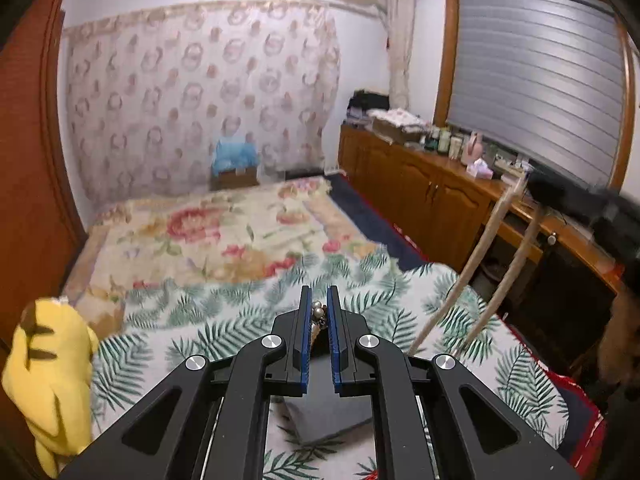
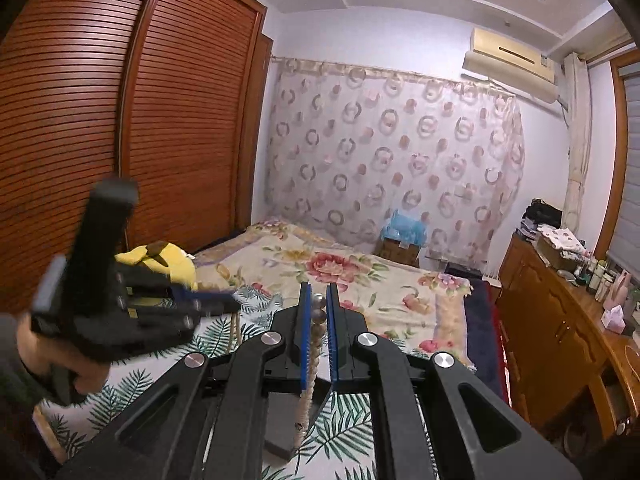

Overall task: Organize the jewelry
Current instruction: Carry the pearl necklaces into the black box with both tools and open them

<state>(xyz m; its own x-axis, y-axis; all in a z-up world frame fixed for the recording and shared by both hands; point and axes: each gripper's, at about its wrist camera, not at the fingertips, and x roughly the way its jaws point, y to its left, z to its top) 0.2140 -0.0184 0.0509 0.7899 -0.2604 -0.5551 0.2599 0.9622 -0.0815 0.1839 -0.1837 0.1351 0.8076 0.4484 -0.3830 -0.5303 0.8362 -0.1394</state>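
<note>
My left gripper (image 1: pixel 319 312) is shut on one end of a pearl necklace (image 1: pixel 318 312); a few beads show between its blue pads. My right gripper (image 2: pixel 319 308) is shut on the other end of the pearl necklace (image 2: pixel 318 312), whose strand hangs down between the fingers toward a dark grey pad (image 2: pixel 286 424). In the left wrist view two pale strands (image 1: pixel 476 256) hang from the blurred right gripper (image 1: pixel 568 196) at the upper right. The left gripper (image 2: pixel 216 300) shows blurred at the left in the right wrist view. The grey pad (image 1: pixel 328 408) lies on the leaf-print blanket below.
A bed with a leaf-print blanket (image 1: pixel 208 320) and a floral quilt (image 2: pixel 360 272) lies below. A yellow plush toy (image 1: pixel 52 372) sits at the left. A wooden cabinet (image 1: pixel 440 192) with bottles runs along the right. A wooden wardrobe (image 2: pixel 120 120) stands at the left.
</note>
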